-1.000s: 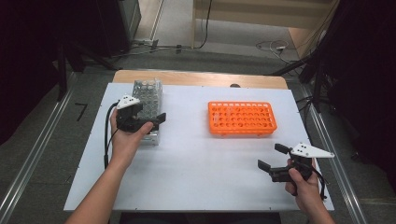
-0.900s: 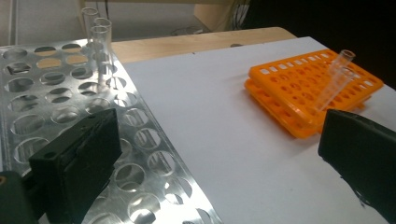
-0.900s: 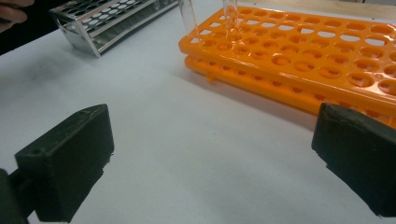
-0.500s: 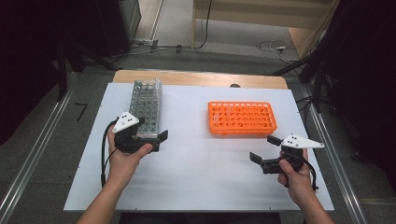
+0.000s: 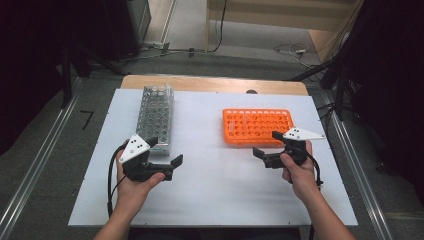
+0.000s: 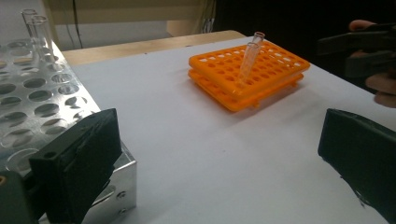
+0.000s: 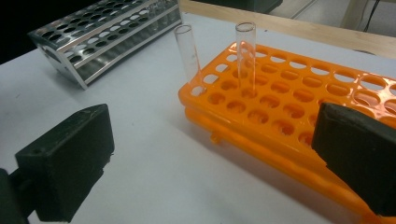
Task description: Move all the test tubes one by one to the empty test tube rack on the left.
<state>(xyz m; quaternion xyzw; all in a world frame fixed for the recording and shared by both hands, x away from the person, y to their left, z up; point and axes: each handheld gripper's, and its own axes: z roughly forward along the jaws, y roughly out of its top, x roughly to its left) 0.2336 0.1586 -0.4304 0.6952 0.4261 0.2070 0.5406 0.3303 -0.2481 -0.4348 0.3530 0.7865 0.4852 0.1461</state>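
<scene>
Right, both grippers gape wide, empty: left gripper [image 5: 167, 161] by the metal rack [image 5: 155, 117], right gripper [image 5: 266, 148] at the orange rack [image 7: 299, 107]. Two glass tubes [image 7: 246, 53] stand there: light, slick, fragile. We'd pinch mid-wall, gently.

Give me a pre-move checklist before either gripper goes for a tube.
1. Left gripper open and empty: ok, jaws stand wide apart in the left gripper view.
2. Right gripper open and empty: ok, nothing between the jaws.
3. Tubes seated in orange rack: ok, two clear tubes stand in its holes near one end, one of them leaning.
4. Metal rack holds tubes to fetch: ok, glass tubes stand at its far end; how many, cannot tell.
5. White table between the racks free of clutter: ok.
6. Free holes in orange rack: ok, most are empty.
</scene>
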